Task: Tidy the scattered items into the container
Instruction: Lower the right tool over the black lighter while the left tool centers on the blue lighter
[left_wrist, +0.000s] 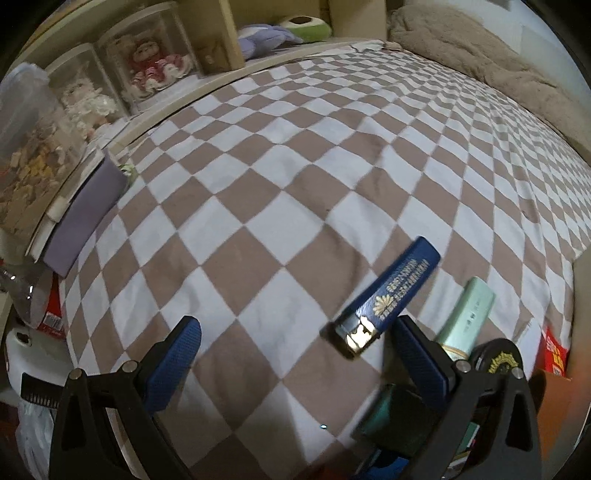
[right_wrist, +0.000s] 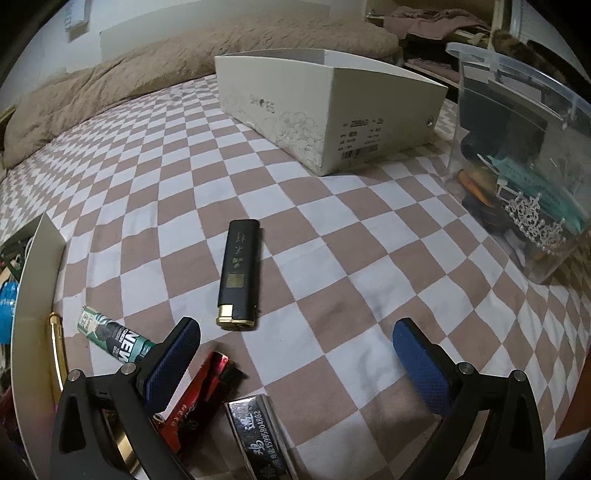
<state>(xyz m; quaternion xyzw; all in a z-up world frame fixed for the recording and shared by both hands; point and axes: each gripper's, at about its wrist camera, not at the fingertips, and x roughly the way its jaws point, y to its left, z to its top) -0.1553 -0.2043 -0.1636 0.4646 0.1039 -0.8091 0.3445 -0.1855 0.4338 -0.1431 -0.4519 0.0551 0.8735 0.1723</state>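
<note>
Currently, on the checked bedspread (right_wrist: 332, 229), you have these items.

Right gripper (right_wrist: 295, 343): jaws spread wide, holding nothing, poised low over the near edge of the bed. You hold it open because the pick is, by my reading, not yet begun.

Black lighter (right_wrist: 238, 275): lies flat, gold end toward you, just ahead of the right gripper and nearer its left finger. It sits alone with bare cloth on each side, so it looks the easiest next pick.

Green lighter (right_wrist: 114, 334), red lighter (right_wrist: 199, 391), silver lighter (right_wrist: 258, 435): clustered at the near edge, partly under the left finger; too crowded for a clean grasp from this angle.

White box (right_wrist: 325, 110): open-topped, toward the far right of the bed, well apart from the lighters. Its inside is hidden.

Clear tub (right_wrist: 517, 155): at the right edge, already holding small goods including a tiara (right_wrist: 535, 221); likely the container, though the box could serve too.

Left gripper (left_wrist: 295, 343): jaws parted, empty, waiting over bare cloth.

Blue lighter (left_wrist: 391, 295): lies flat, its metal end just beside the left gripper's right finger; whether they touch I cannot tell.

Mint lighter (left_wrist: 469, 314): lies just outside that finger, at the near right edge.
</note>
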